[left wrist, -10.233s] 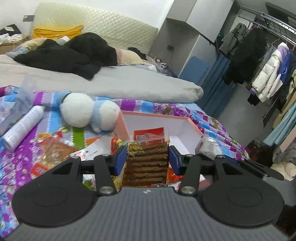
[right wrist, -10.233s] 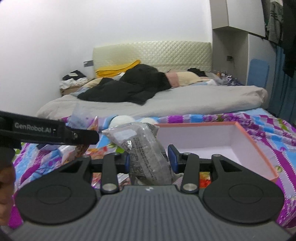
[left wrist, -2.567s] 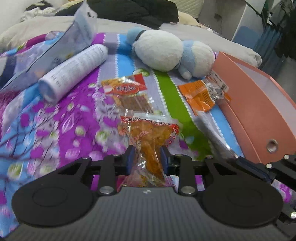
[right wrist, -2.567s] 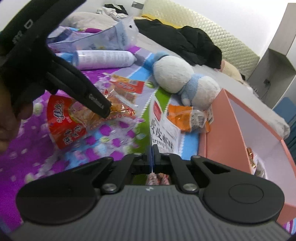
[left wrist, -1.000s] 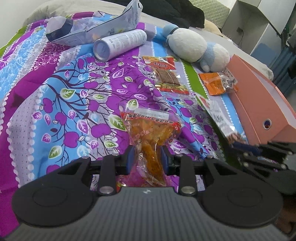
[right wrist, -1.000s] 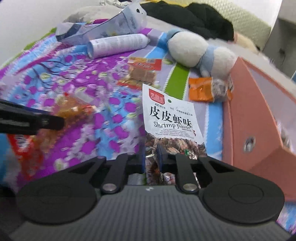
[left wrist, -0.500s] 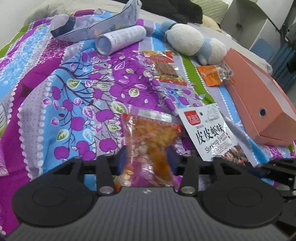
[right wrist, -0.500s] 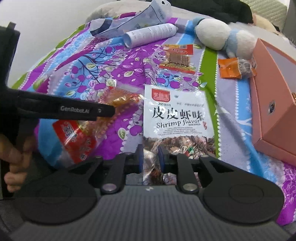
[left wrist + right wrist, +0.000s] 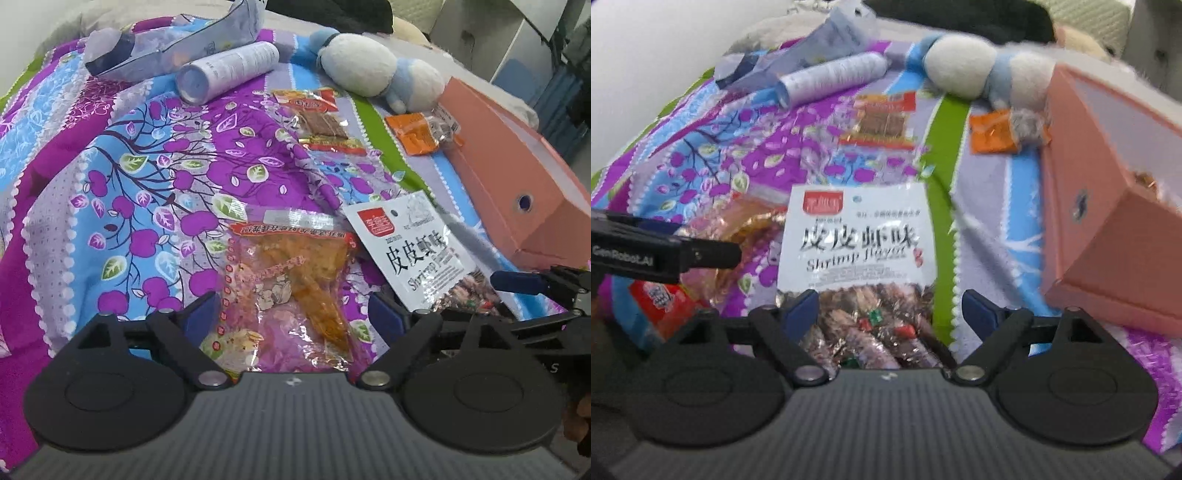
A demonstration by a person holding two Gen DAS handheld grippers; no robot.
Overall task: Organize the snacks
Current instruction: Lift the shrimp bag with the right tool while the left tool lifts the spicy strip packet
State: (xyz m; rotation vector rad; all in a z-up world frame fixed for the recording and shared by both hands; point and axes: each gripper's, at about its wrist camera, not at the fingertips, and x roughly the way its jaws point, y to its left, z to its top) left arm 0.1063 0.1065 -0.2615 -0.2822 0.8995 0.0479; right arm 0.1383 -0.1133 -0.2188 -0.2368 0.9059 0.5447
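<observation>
An orange snack bag (image 9: 291, 291) lies flat on the patterned bedspread (image 9: 129, 192) between the fingers of my left gripper (image 9: 295, 314), whose jaws are opening and stand clear of the bag. Beside it lies a white shrimp-flavour bag (image 9: 857, 243), also seen in the left wrist view as the white bag (image 9: 410, 247). My right gripper (image 9: 890, 308) straddles its lower end, jaws opening, pads off the bag. The pink box (image 9: 517, 177) stands at the right. A brown-stick packet (image 9: 317, 118) and a small orange packet (image 9: 417, 131) lie farther back.
A white cylinder (image 9: 229, 74), a pale blue pouch (image 9: 177, 48) and a white-and-blue plush toy (image 9: 376, 70) lie at the far end of the bed. My left gripper's arm (image 9: 661, 251) crosses the left of the right wrist view. Dark clothing lies beyond.
Both grippers have spread their fingers and let go of their bags, which now lie flat on the bedspread. The right gripper has shifted a little; the left has stayed in place.
</observation>
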